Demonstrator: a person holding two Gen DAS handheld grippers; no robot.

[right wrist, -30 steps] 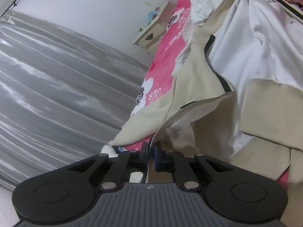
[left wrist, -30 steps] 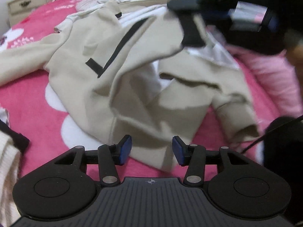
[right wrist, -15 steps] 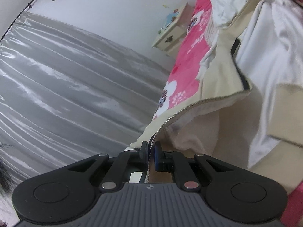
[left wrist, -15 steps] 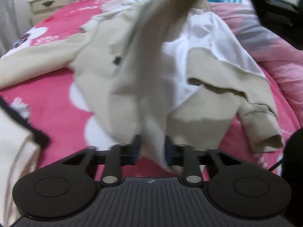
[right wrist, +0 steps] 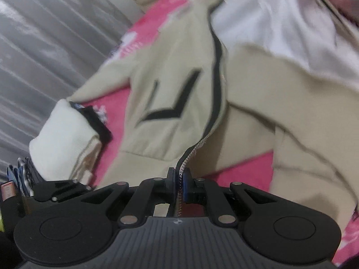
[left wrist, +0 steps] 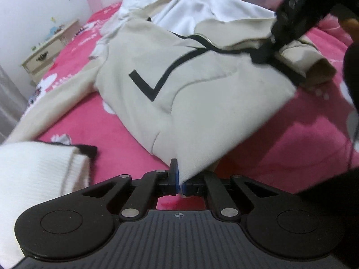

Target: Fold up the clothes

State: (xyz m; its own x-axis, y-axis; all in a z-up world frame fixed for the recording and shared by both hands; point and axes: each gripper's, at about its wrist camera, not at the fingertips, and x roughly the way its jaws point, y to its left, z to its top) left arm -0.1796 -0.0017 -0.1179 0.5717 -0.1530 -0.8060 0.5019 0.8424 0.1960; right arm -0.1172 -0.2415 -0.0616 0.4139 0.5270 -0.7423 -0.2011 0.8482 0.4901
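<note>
1. Beige zip jacket [left wrist: 202,94] spread across the pink floral bedspread [left wrist: 291,148], white lining [left wrist: 215,11] showing at the far end, long axis running away from both cameras toward the head of the bed.
2. Left gripper [left wrist: 179,185] pinched tight on the near hem corner of the front panel, cloth rising straight out of the closed pads; black chevron trim [left wrist: 157,83] just beyond, up the panel.
3. Right gripper [right wrist: 178,187] clamped on the zipper edge [right wrist: 202,141], metal teeth running up and away between the fingers; seen again from the left wrist view as a dark shape [left wrist: 289,29] farther up the same panel's free edge, near the cuffed sleeve [left wrist: 309,62].
4. Decisive relation: both grips on one front panel, left at the nearer hem end, right at the farther zipper end, panel stretched between them along the jacket's length.
5. Likely mid-fold, judged from that: panel held taut, ready to be laid across the body; unclear whether being opened or closed.
6. Folded white knit [left wrist: 33,168] off to the left, clear of the panel.
</note>
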